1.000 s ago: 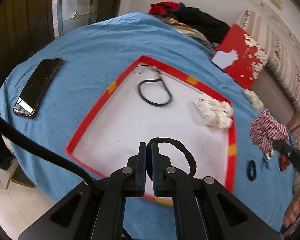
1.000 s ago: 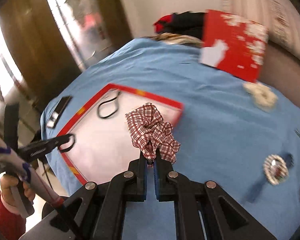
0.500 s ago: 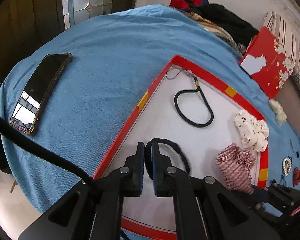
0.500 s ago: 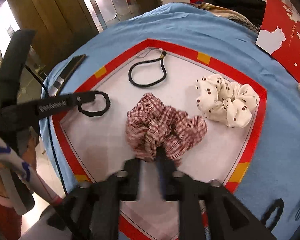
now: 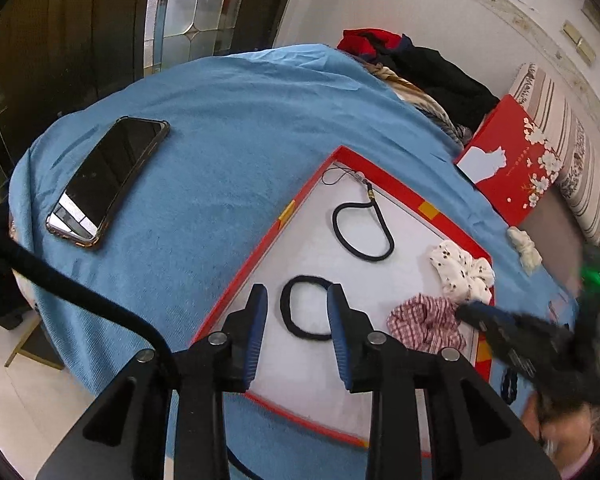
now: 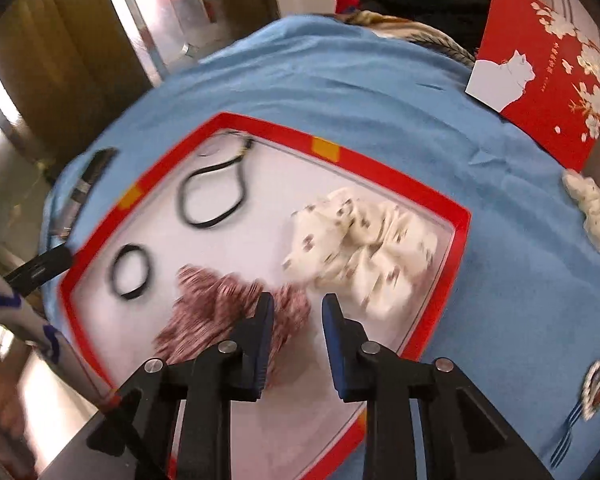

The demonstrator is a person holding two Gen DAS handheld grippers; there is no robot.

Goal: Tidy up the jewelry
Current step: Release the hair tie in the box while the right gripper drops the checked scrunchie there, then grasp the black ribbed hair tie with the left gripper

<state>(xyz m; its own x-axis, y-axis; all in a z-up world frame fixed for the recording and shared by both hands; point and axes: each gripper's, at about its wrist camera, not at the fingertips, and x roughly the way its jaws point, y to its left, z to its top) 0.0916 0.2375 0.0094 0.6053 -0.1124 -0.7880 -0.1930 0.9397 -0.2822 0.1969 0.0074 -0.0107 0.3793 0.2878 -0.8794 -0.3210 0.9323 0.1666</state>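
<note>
A red-rimmed white tray [image 5: 432, 211] [image 6: 458, 240] lies on the blue cloth. In it lie a thick black hair tie [image 5: 305, 307] [image 6: 131, 272], a thin black cord loop [image 5: 362, 232] [image 6: 212, 200], a white dotted scrunchie [image 5: 462, 270] [image 6: 364, 248] and a red plaid scrunchie [image 5: 424, 322] [image 6: 220, 308]. My left gripper [image 5: 297, 312] is open, its jaws either side of the thick hair tie, which lies free. My right gripper [image 6: 296, 320] is open just above the plaid scrunchie's right edge. It shows blurred in the left wrist view [image 5: 500, 328].
A phone [image 5: 108, 178] lies on the cloth left of the tray. A red gift box [image 5: 512, 160] [image 6: 548, 80] and piled clothes [image 5: 420, 64] stand at the back. A cream scrunchie [image 6: 590, 210], a brooch [image 6: 594, 384] and a small black tie [image 5: 509, 386] lie right of the tray.
My left gripper has opened and let the thick black hair tie down in the tray. My right gripper has opened and let go of the plaid scrunchie, then drawn back a little.
</note>
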